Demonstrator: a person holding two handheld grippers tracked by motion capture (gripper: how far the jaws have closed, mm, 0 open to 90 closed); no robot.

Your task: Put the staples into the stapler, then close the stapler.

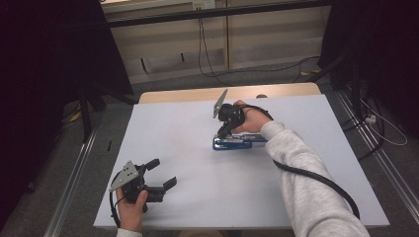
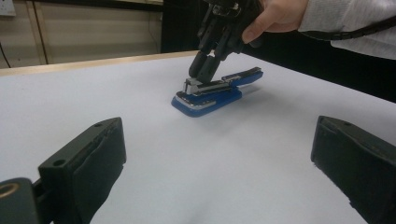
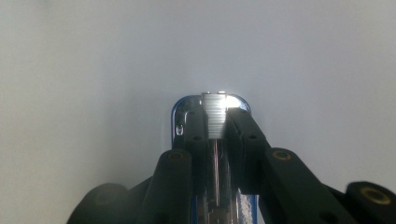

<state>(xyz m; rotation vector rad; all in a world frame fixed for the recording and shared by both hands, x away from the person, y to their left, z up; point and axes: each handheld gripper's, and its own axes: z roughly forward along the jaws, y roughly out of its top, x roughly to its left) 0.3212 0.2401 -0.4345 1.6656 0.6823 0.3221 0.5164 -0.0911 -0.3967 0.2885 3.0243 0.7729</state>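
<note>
A blue stapler (image 1: 239,143) lies flat on the white table (image 1: 178,128), right of centre. My right gripper (image 1: 223,132) points down onto its left end, jaws shut on the stapler's metal staple rail. In the right gripper view the two black jaws (image 3: 215,135) pinch the silver rail of the stapler (image 3: 215,112) from both sides. From the left gripper view, the stapler (image 2: 210,97) sits ahead with the right gripper (image 2: 203,71) clamped on its near end. My left gripper (image 1: 164,172) rests near the table's front left, open, nothing between its jaws (image 2: 219,163).
A wooden strip (image 1: 197,94) runs along the table's far edge. Beyond it are a grey floor with cables (image 1: 207,64) and a beige wall. Dark curtains stand at both sides, and metal rails (image 1: 74,182) flank the table.
</note>
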